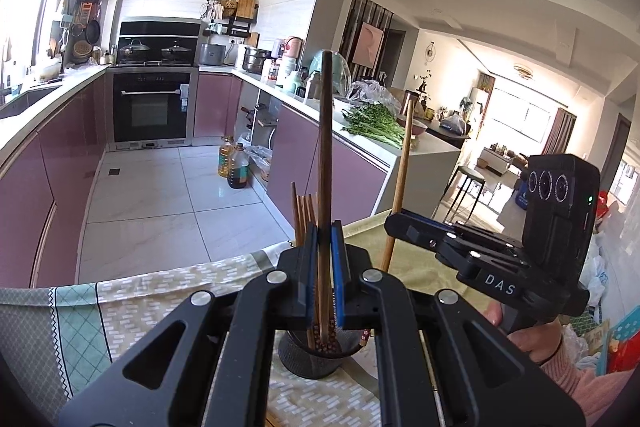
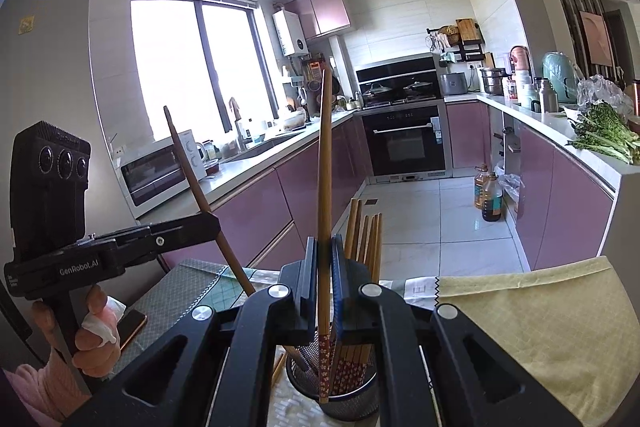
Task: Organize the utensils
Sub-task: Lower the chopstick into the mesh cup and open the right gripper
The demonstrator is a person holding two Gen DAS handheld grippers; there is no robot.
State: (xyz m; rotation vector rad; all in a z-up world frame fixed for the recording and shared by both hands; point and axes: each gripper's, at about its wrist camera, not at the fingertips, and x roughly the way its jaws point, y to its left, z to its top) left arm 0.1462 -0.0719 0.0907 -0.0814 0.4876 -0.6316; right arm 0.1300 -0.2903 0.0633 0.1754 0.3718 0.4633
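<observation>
My left gripper (image 1: 324,231) is shut on a dark wooden chopstick (image 1: 325,155) held upright over a black mesh utensil cup (image 1: 308,359) that holds several chopsticks (image 1: 304,215). My right gripper (image 2: 324,247) is shut on a lighter chopstick (image 2: 325,179), its flowered red end (image 2: 325,367) down at the cup (image 2: 352,407). The right gripper (image 1: 394,225) shows in the left wrist view, with its chopstick (image 1: 402,171) beside the cup. The left gripper (image 2: 214,225) shows in the right wrist view, with its chopstick (image 2: 188,155) slanting into the cup.
The cup stands on a table with a green patterned cloth (image 1: 80,315) and a yellow cloth (image 2: 540,323). A phone (image 2: 132,325) lies on the table's left side. Behind are purple kitchen cabinets (image 2: 280,203), an oven (image 1: 152,107), oil bottles (image 1: 236,167) on the floor and greens (image 1: 376,127) on the counter.
</observation>
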